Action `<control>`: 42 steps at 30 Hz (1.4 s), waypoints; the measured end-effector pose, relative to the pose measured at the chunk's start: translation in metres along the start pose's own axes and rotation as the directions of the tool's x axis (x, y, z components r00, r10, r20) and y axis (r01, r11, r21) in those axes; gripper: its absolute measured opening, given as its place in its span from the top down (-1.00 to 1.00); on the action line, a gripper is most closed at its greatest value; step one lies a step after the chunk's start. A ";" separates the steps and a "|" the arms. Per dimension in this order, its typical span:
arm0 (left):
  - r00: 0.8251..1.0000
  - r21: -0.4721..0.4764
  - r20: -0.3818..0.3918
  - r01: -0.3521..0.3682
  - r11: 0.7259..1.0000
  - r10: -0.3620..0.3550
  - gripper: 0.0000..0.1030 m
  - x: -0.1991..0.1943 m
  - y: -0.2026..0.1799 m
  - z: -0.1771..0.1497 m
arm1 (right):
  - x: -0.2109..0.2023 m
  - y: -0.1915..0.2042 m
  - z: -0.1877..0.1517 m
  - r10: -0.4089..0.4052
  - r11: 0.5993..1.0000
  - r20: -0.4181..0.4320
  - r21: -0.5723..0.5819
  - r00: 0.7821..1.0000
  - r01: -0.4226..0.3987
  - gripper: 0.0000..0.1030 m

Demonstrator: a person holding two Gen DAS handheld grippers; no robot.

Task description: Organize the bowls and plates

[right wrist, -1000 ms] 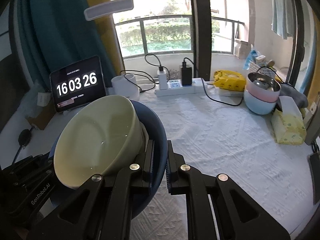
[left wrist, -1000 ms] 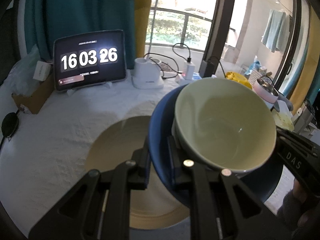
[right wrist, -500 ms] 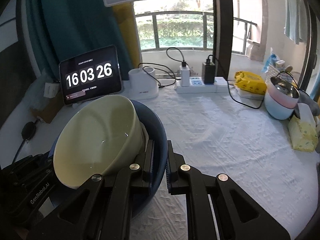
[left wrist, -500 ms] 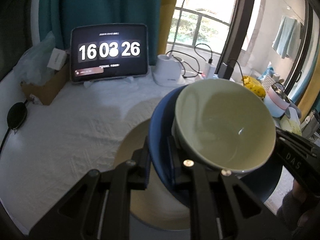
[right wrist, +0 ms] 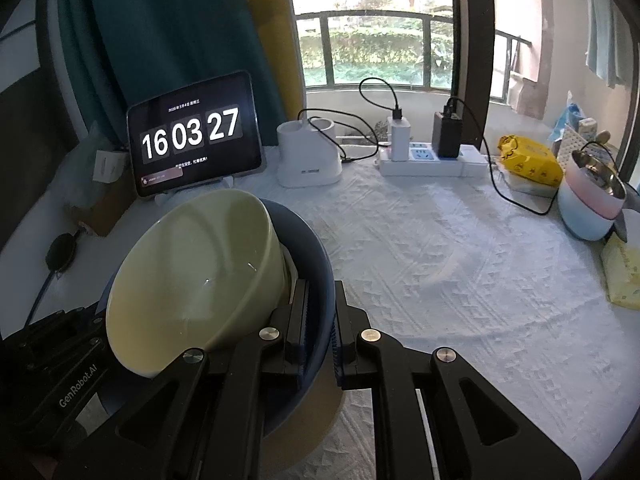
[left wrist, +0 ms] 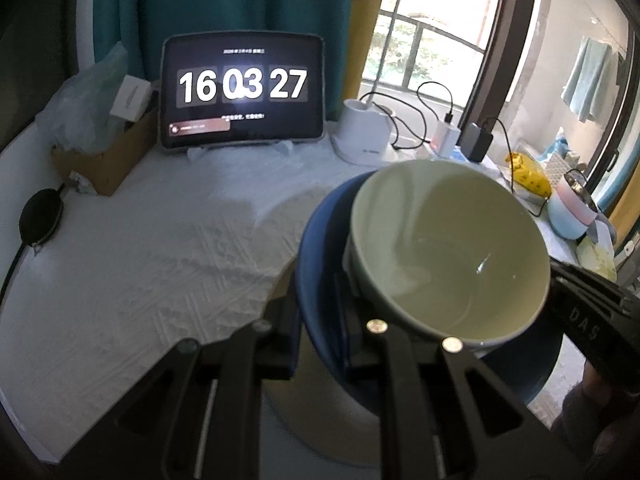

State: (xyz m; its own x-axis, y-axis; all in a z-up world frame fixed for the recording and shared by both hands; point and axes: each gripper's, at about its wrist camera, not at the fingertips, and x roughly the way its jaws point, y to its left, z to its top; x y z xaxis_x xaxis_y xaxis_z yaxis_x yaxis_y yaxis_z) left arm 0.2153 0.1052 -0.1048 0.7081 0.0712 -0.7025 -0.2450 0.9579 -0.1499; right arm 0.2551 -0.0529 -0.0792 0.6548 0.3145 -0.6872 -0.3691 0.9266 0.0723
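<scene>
A dark blue bowl hangs tilted above the table with a pale green bowl nested inside it. My left gripper is shut on the blue bowl's left rim. My right gripper is shut on its right rim. A beige plate lies on the white cloth, mostly hidden under the bowls and fingers. Each gripper's black body shows at the edge of the other's view.
At the back stand a tablet clock, a white lamp base and a power strip with cables. A yellow packet, a pink-and-blue pot and a tissue pack are at the right. A cardboard box sits left.
Both grippers carried the nested bowls leftward and toward the tablet, slightly lower. The plate has slid from open view to under the bowls. The grips are unchanged.
</scene>
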 end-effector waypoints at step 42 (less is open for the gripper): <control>0.989 0.002 0.028 -0.143 0.990 0.142 0.12 -0.010 0.009 -0.002 | 0.000 -0.012 -0.006 -0.005 1.000 -0.012 0.018 1.000 0.005 0.18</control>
State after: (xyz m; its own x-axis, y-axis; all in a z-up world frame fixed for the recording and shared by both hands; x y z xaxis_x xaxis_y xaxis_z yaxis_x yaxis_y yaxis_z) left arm 0.2044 0.1123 -0.1006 0.6844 0.2148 -0.6967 -0.3422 0.9385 -0.0468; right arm 0.2554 -0.0651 -0.0839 0.6485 0.3074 -0.6964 -0.3537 0.9318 0.0819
